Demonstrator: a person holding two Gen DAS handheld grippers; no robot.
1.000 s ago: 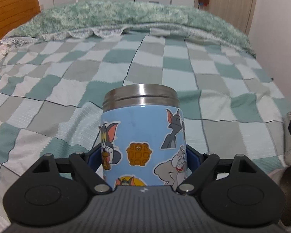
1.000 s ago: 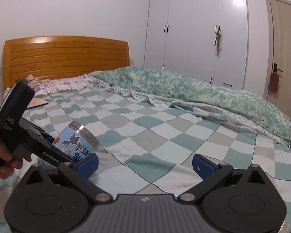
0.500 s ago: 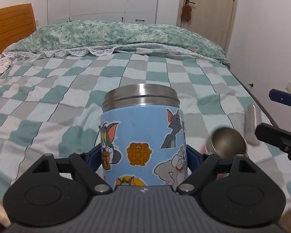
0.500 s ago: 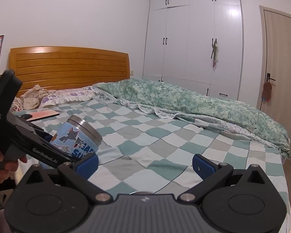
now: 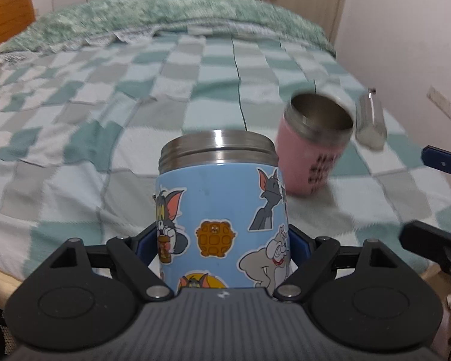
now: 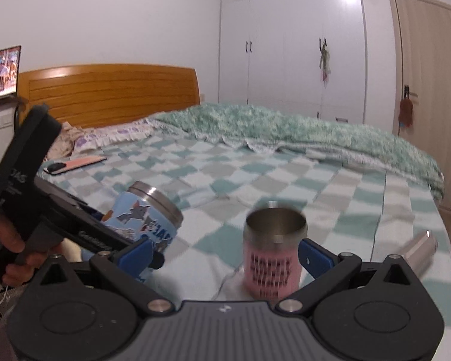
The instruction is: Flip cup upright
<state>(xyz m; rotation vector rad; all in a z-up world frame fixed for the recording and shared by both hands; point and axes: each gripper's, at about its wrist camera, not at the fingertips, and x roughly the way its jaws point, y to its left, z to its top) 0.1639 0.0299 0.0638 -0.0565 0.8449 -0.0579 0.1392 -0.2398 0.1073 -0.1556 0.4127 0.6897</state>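
My left gripper is shut on a blue cartoon-sticker cup with a steel rim, held above the bed; it also shows tilted in the right wrist view. A pink cup with a steel open mouth stands upright on the checkered bedspread, to the right beyond it. In the right wrist view the pink cup sits between the open fingers of my right gripper, nearer the right finger; contact cannot be told.
A clear, glass-like object lies on the bed right of the pink cup, near the bed's right edge. A green quilt is bunched at the far side. A wooden headboard and a phone are far left.
Both views dipped toward the bed. The pink cup came closer and now stands between the right gripper's fingers. The left gripper kept hold of the blue cup.
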